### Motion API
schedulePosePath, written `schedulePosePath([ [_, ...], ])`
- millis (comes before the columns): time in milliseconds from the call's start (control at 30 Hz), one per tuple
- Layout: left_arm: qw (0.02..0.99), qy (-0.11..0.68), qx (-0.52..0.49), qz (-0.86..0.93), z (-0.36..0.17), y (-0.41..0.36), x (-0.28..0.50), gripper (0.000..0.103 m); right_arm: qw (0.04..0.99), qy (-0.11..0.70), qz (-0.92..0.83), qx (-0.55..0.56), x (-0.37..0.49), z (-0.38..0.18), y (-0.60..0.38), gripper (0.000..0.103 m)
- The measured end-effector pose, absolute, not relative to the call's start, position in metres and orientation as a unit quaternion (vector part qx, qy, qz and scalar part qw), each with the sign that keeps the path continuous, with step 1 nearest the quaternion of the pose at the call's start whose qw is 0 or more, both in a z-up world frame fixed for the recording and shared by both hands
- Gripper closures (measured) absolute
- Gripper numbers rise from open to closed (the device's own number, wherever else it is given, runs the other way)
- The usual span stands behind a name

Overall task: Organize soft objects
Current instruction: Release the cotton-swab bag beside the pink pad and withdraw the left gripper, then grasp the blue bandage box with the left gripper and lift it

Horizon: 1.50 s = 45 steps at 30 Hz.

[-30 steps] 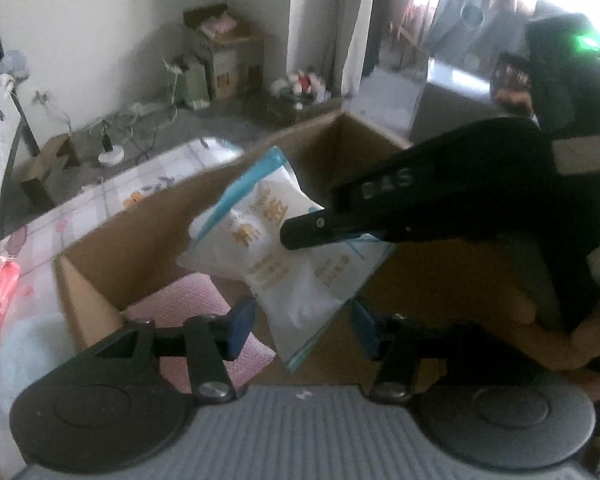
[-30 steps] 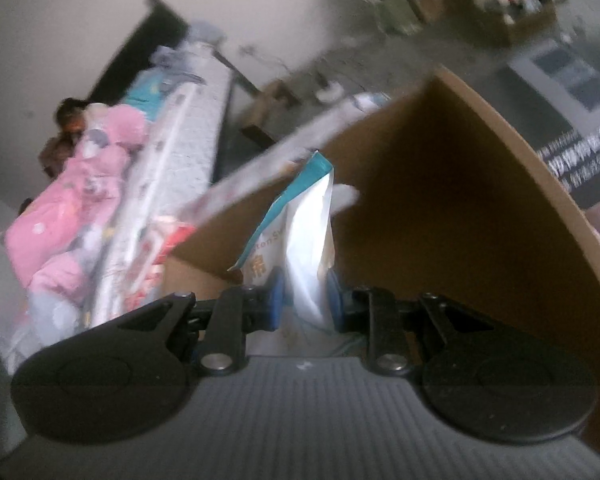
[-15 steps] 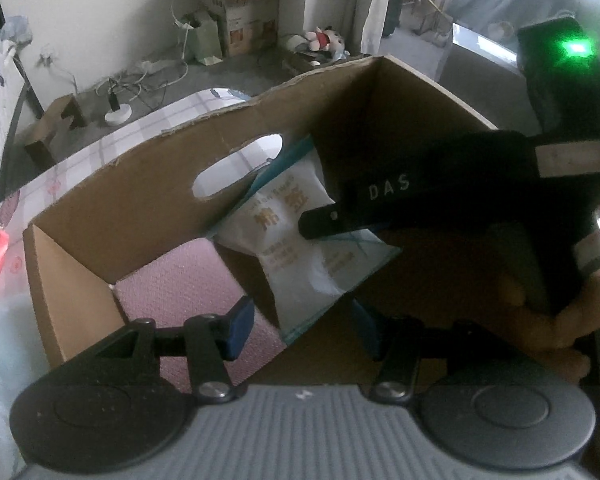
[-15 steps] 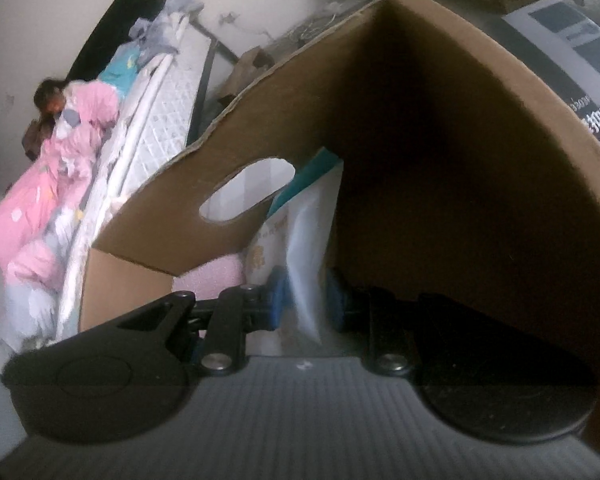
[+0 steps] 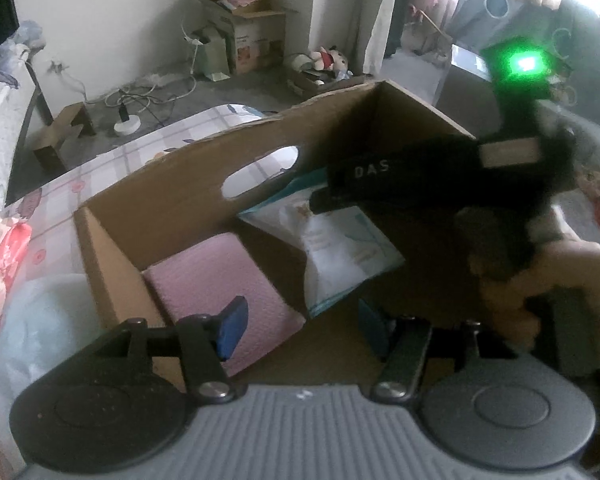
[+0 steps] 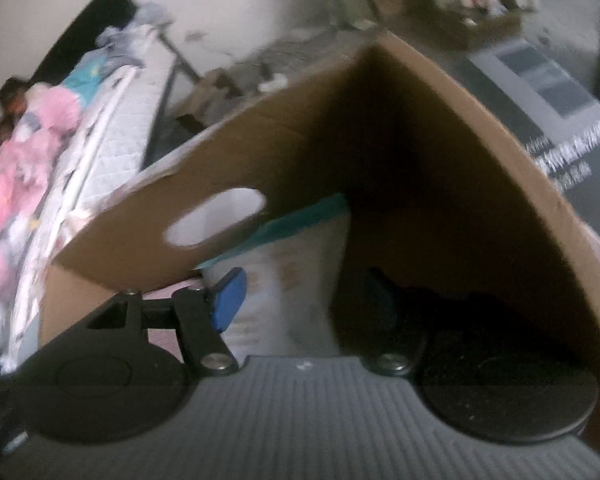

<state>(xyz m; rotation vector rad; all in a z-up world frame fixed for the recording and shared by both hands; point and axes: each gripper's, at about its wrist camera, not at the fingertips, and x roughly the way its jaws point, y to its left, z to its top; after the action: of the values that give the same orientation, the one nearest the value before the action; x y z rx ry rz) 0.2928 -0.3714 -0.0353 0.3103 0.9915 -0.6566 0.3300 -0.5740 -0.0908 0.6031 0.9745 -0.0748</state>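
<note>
Two soft things now lie in the box point(image 5: 148, 216): a pink pack point(image 5: 224, 280) on the left and a white pack point(image 5: 340, 256) with a teal edge beside it. A second ago the right gripper point(image 6: 300, 300) held the white pack tight and high above the box. Then it came down inside. Now its jaws are opening, and the pack sits loose between them with the pads off it. The pack leans in the far corner of the box, with its teal top against the wall near the handle hole point(image 5: 260, 172).

The left gripper point(image 5: 300, 328) hangs over the near side of the box. Its jaws are opening too, and nothing is between them. Its left pad is over the pink pack.

So this pack looks put away. I think the right gripper should lift straight out so it does not drag the pack up again. More soft things wait outside the box, like the red pack point(image 5: 0, 264) and the pale blue thing point(image 5: 44, 328) on the left.
</note>
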Motion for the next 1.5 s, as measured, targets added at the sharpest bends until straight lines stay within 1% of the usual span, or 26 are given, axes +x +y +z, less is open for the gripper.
schedulePosePath([
  [133,0.819,0.458,0.153,-0.311,-0.033,-0.366,0.288,0.04,0.822,0.461,-0.003,0.333,0.336,-0.109,-0.571,0.039],
  [233,0.821,0.451,0.155,-0.315,-0.031,-0.367,0.286,0.038,0.831,0.462,-0.006,0.31,0.337,-0.105,-0.563,0.039],
  [333,0.825,0.44,0.156,-0.32,-0.027,-0.365,0.28,0.034,0.842,0.455,-0.02,0.288,0.334,-0.092,-0.561,0.035],
  [367,0.826,0.436,0.156,-0.321,-0.024,-0.364,0.278,0.032,0.844,0.449,-0.02,0.292,0.332,-0.086,-0.562,0.032],
  [433,0.828,0.431,0.151,-0.325,-0.019,-0.361,0.273,0.028,0.847,0.434,-0.021,0.305,0.324,-0.074,-0.564,0.03],
  [500,0.831,0.426,0.145,-0.327,-0.011,-0.356,0.267,0.025,0.853,0.418,-0.016,0.313,0.315,-0.06,-0.565,0.029],
  [567,0.837,0.417,0.141,-0.325,-0.001,-0.349,0.258,0.019,0.856,0.398,-0.008,0.329,0.302,-0.043,-0.565,0.029],
  [633,0.843,0.407,0.14,-0.322,0.01,-0.338,0.248,0.015,0.859,0.376,0.002,0.348,0.285,-0.027,-0.566,0.028],
  [733,0.852,0.39,0.132,-0.322,0.026,-0.319,0.228,0.013,0.865,0.353,0.004,0.358,0.259,-0.005,-0.566,0.026],
  [900,0.865,0.362,0.098,-0.333,0.049,-0.275,0.187,0.005,0.872,0.355,-0.002,0.336,0.219,0.016,-0.546,0.025],
  [1067,0.87,0.353,0.067,-0.337,0.057,-0.224,0.148,0.003,0.879,0.366,0.007,0.305,0.192,0.027,-0.504,0.025],
  [1300,0.895,0.358,0.023,-0.266,0.043,-0.128,0.116,0.003,0.892,0.344,0.054,0.288,0.165,0.051,-0.444,0.025],
  [1500,0.912,0.378,-0.007,-0.157,0.013,-0.049,0.106,0.003,0.89,0.337,0.152,0.266,0.162,0.067,-0.367,0.023],
])
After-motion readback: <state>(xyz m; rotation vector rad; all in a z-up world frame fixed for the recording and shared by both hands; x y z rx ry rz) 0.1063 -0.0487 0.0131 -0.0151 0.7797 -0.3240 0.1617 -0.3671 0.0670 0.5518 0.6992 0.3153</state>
